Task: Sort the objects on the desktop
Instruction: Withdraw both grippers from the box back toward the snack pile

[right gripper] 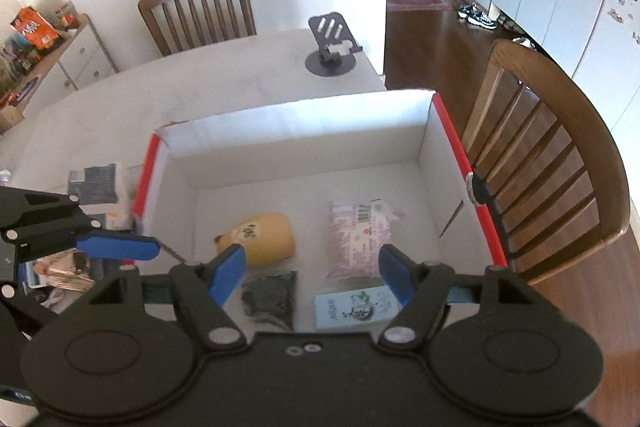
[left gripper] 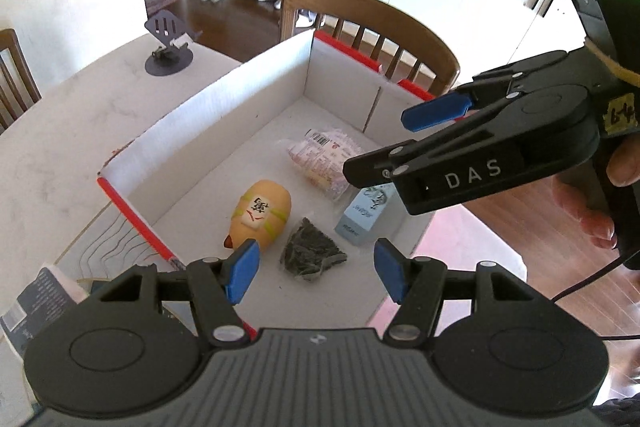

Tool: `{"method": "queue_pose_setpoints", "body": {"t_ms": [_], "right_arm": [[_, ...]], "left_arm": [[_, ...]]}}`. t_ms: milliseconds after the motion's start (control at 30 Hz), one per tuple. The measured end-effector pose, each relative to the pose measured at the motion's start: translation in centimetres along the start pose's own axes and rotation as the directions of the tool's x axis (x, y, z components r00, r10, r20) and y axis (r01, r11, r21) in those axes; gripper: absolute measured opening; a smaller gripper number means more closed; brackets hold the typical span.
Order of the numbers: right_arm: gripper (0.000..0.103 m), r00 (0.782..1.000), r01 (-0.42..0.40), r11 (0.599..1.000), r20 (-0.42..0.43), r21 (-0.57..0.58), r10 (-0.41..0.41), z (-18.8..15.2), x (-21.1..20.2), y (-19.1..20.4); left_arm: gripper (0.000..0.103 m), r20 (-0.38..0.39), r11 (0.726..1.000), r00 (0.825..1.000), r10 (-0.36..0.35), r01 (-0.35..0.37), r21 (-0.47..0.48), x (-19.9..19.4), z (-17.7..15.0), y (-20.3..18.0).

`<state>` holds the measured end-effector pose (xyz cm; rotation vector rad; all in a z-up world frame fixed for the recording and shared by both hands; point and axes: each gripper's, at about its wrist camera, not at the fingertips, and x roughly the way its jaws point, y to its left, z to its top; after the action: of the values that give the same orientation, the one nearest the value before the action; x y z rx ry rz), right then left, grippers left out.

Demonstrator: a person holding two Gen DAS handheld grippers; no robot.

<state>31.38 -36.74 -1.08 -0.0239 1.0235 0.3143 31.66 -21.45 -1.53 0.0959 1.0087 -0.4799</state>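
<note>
The desktop objects already sorted lay on the floor of the white box (left gripper: 256, 99): a yellow toy (left gripper: 262, 213), a dark packet (left gripper: 310, 255), a pale blue carton (left gripper: 360, 223) and a pink wrapped pack (left gripper: 324, 155). More clutter (right gripper: 96, 187) waited on the worktop (left gripper: 80, 115) left of the box, so I judged the next move a reach there. The left gripper (left gripper: 316, 271) hung released and empty, tilted down over the box; the right gripper (right gripper: 310, 271), beside it, was likewise parted, holding nothing.
</note>
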Motion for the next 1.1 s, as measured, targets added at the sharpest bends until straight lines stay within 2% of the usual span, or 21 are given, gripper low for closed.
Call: {"method": "queue_pose_setpoints", "body": {"t_ms": [433, 567, 700, 767, 1000, 1100], "right_arm": [[0.077, 0.999, 0.001, 1.000, 0.039, 0.024, -0.002, -2.1, -2.8, 2.1], [0.078, 0.999, 0.002, 0.999, 0.045, 0.032, -0.003, -2.7, -3.1, 2.9], [0.083, 0.998, 0.000, 0.999, 0.055, 0.041, -0.002, -3.3, -3.6, 3.5], [0.084, 0.998, -0.006, 0.999, 0.065, 0.048, 0.002, -3.6, -3.9, 3.9], [0.086, 0.997, -0.010, 0.998, 0.078, 0.063, 0.005, -4.7, -4.4, 5.6], [0.087, 0.996, -0.012, 0.998, 0.084, 0.068, 0.006, -5.0, -4.6, 6.5]], "left_arm": [[0.062, 0.078, 1.000, 0.997, -0.020, 0.020, -0.004, -4.0, -2.0, -1.0], [0.071, 0.093, 1.000, 0.996, -0.018, 0.018, -0.002, -4.8, -3.0, -1.0], [0.072, 0.107, 1.000, 0.994, -0.017, 0.017, -0.001, -5.7, -4.0, -0.9], [0.076, 0.114, 1.000, 0.993, -0.012, 0.012, -0.001, -6.2, -4.5, -0.8], [0.076, 0.129, 1.000, 0.992, 0.002, -0.002, 0.000, -7.8, -6.5, 0.0], [0.081, 0.135, 1.000, 0.991, 0.007, -0.006, -0.007, -8.5, -7.3, 0.4]]}}
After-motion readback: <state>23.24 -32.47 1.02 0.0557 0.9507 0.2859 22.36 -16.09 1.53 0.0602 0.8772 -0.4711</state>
